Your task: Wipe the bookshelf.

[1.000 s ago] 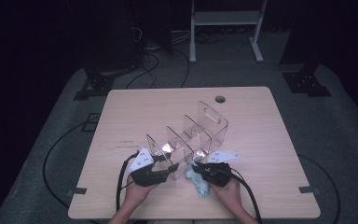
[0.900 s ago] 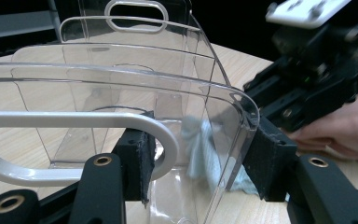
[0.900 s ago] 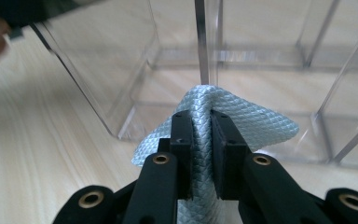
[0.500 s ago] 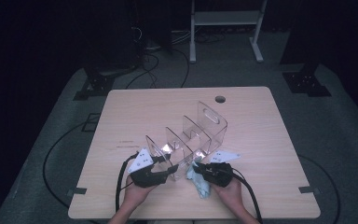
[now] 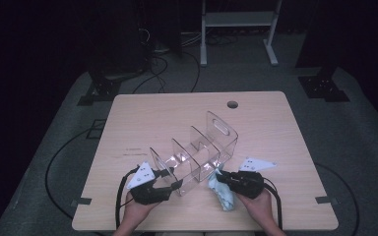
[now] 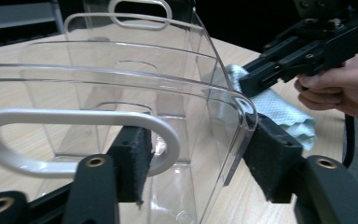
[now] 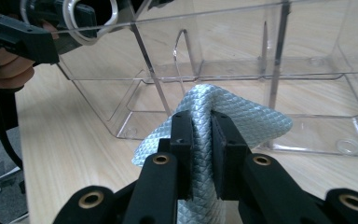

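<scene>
A light wooden table point(image 5: 142, 123) with a round cable hole point(image 5: 232, 104) near its far edge carries the whole scene; faint dark marks on the wood beside the organizer are too small to read. On it stands a clear acrylic organizer point(image 5: 197, 155), a long tray split by upright dividers, with an oval handle slot in each end wall; no brand or label can be made out on it.

The left gripper point(image 5: 170, 186) straddles the organizer's near end wall point(image 6: 121, 135): one pad sits inside, behind the handle slot, the other outside the wall's curved edge. Its jaws have just been opening, and in the left gripper view the outer pad looks just clear of the plastic, so the wall stands between the jaws without being pinched.

The right gripper point(image 5: 220, 180) has its jaws closed tight on a pale blue microfibre cloth point(image 7: 223, 121), whose fold bulges up between and beyond the pads and hangs below them. The cloth lies just outside the organizer's long side wall, directly ahead of the right jaws
</scene>
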### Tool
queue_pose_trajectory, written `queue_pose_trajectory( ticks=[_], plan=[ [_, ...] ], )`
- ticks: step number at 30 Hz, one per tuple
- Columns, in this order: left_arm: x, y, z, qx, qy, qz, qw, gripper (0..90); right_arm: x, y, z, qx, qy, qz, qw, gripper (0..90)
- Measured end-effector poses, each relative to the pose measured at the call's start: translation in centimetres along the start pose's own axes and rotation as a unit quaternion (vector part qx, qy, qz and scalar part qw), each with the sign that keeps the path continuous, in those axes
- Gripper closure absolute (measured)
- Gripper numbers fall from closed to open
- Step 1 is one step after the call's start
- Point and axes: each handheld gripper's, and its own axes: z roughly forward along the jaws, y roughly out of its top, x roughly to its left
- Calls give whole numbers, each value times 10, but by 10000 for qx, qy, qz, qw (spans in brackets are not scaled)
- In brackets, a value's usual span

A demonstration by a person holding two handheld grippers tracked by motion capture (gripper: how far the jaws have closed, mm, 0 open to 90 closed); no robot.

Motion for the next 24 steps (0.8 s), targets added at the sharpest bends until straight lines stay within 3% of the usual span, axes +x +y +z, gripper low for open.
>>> queue_pose_trajectory(
  ticks=[7, 11, 16, 20, 24],
  plan=[
    [0, -3, -16, -16, 31, -5, 10000, 396, -4, 0, -13, -52, -48, 11, 10000, 797],
    [6, -3, -29, -70, 200, -15, 9998, 387, -7, 2, -18, -147, -85, 15, 9999, 797],
    [23, -2, -39, -126, 537, -135, 9984, 362, -9, 5, -24, -242, -119, 23, 9996, 797],
    [40, -2, -38, -56, 822, -254, 9963, 321, -10, 12, -31, -353, -161, -56, 9992, 797],
    [53, -4, -30, 28, 904, -379, 9952, 277, -14, 28, -42, -588, -217, -122, 9980, 797]
  ],
)
